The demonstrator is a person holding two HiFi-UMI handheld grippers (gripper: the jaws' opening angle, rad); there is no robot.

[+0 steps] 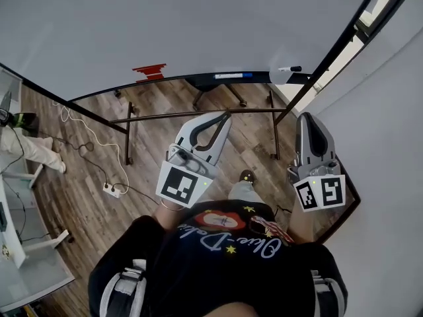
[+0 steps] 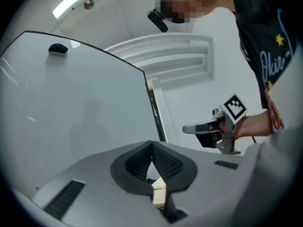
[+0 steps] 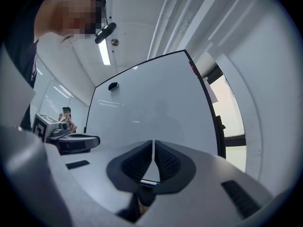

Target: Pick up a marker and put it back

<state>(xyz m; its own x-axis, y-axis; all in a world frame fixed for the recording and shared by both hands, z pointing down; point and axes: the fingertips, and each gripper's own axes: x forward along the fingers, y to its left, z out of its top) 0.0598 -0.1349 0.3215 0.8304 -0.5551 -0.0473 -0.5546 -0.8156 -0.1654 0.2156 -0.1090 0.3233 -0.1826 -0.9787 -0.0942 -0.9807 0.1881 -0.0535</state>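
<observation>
Marker (image 1: 289,69) with black cap lying on tray (image 1: 261,78) at foot of whiteboard (image 1: 198,25), ahead of both claws, touched by neither.

Left claw (image 1: 228,115) pressed together, nothing between its pads, tips leaning right toward the tray and well short of it. Right claw (image 1: 309,116) likewise pressed together and empty, pointing straight ahead, beside the left claw and apart from it, the black-capped marker just left of its line. Blue marker (image 1: 232,75) on the same tray, straight ahead of the left claw, left of the black-capped one. Whiteboard filling the background past the closed pads in both gripper views; sliver of a blue-tipped marker visible low through the opening behind the right claw's pads. Wood floor (image 1: 86,157) below both claws.
</observation>
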